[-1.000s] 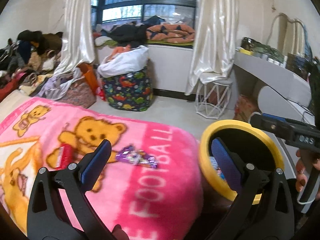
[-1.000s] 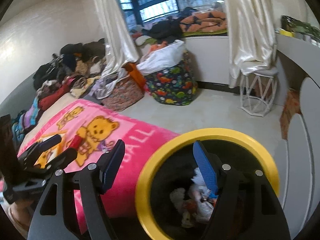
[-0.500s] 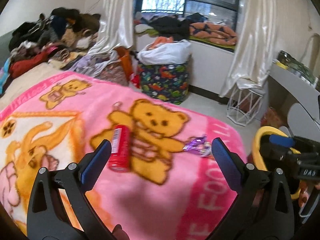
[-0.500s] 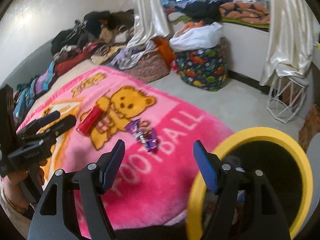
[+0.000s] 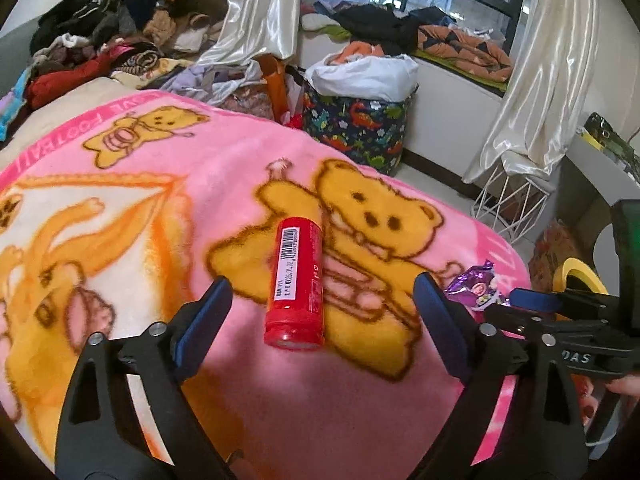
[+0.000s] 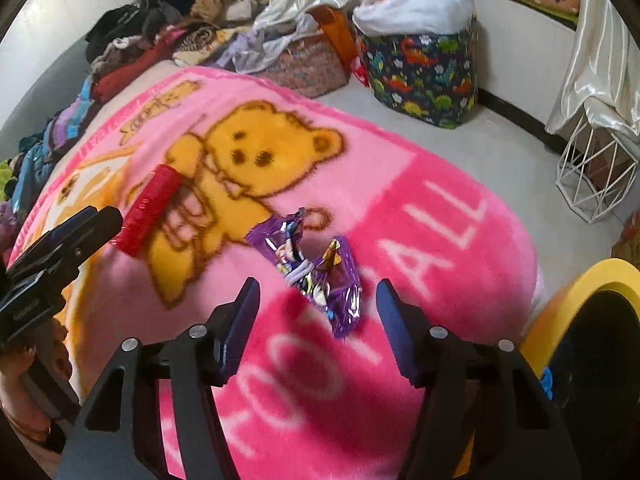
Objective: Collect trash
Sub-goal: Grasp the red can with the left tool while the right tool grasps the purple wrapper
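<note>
A red tube [image 5: 298, 282] with a barcode lies on the pink bear blanket [image 5: 168, 168]. My left gripper [image 5: 320, 312] hangs just above its near end, jaws closing but still wide and clear of the tube. A crumpled purple wrapper [image 6: 316, 270] lies further right on the blanket; my right gripper [image 6: 318, 316] hovers over its near edge, jaws closing, pads apart from it. The wrapper [image 5: 476, 290] and the right gripper [image 5: 520, 298] show at the right of the left wrist view. The red tube [image 6: 150, 208] and the left gripper [image 6: 84, 226] appear at the left of the right wrist view.
A yellow-rimmed black bin [image 6: 592, 320] stands beside the bed at the right. Beyond the bed are a dinosaur-print basket [image 5: 356, 124], a white wire stool [image 5: 512, 200], curtains and piles of clothes [image 5: 120, 32]. The blanket drops off at its right edge.
Both grippers swung left from the bin to over the blanket and sank toward it. The tube now sits between the left jaws, the wrapper below the right jaws. Both pairs of jaws narrowed.
</note>
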`<state>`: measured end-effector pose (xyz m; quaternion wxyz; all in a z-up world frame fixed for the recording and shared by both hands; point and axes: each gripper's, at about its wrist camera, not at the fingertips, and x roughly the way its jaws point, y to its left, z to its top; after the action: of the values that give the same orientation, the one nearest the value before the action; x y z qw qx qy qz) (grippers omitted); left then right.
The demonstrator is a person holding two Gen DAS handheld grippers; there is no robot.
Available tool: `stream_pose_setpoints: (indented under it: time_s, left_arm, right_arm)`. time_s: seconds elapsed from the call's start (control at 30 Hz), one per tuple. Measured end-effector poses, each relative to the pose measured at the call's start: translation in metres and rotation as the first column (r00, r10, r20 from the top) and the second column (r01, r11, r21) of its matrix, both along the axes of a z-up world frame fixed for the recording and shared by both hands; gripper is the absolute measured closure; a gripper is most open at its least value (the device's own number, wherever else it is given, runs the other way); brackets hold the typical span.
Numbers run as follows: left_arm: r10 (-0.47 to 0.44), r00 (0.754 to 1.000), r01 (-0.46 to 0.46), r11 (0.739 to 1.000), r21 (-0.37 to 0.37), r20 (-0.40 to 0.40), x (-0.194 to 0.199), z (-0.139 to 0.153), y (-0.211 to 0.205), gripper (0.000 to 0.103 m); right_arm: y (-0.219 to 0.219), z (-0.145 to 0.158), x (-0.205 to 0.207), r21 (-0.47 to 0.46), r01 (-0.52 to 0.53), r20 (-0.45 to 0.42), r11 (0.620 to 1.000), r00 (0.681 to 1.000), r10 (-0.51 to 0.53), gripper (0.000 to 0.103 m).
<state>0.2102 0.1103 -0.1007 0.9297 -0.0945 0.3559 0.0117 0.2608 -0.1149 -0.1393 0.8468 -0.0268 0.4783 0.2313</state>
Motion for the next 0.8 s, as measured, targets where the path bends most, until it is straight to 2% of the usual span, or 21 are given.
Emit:
stream_pose_setpoints:
  time_s: [0.03, 0.13, 0.17, 0.37, 0.47, 0.5, 0.8]
  left_arm:
    - [-0.001, 1.0, 0.001, 1.0, 0.001, -0.008, 0.004, -0.003, 0.0, 0.023]
    - [-0.002, 1.0, 0.002, 1.0, -0.007, -0.029, 0.013, -0.013, -0.001, 0.028]
    - [-0.002, 0.999, 0.001, 1.0, -0.013, -0.034, 0.015, -0.015, -0.001, 0.029]
    - [0.005, 0.996, -0.008, 0.999, -0.031, -0.093, 0.025, -0.031, 0.001, 0.052]
    - [0.02, 0.994, -0.025, 0.999, -0.045, -0.103, 0.025, -0.033, 0.005, 0.067]
    - [0.024, 0.994, -0.029, 0.998, -0.048, -0.105, 0.025, -0.034, 0.007, 0.076]
    - [0.002, 0.995, -0.008, 0.998, -0.063, -0.103, 0.008, -0.031, 0.004, 0.078]
  right_arm:
    - [0.002, -0.004, 0.003, 0.001, -0.001, -0.016, 1.0, 1.0, 0.001, 0.06]
    - [0.004, -0.006, 0.004, 0.007, 0.002, -0.02, 1.0, 1.0, -0.002, 0.07]
    - [0.005, -0.006, 0.002, 0.015, -0.005, -0.016, 1.0, 1.0, 0.005, 0.071]
    - [0.003, 0.009, -0.015, 0.052, -0.026, 0.027, 0.998, 0.999, 0.024, 0.073]
    - [-0.005, 0.018, -0.027, 0.081, -0.021, 0.048, 0.996, 0.999, 0.017, 0.073]
    - [-0.007, 0.019, -0.03, 0.089, -0.019, 0.052, 0.996, 0.999, 0.014, 0.073]
    - [-0.034, 0.035, -0.064, 0.159, 0.006, 0.081, 0.987, 0.997, -0.019, 0.073]
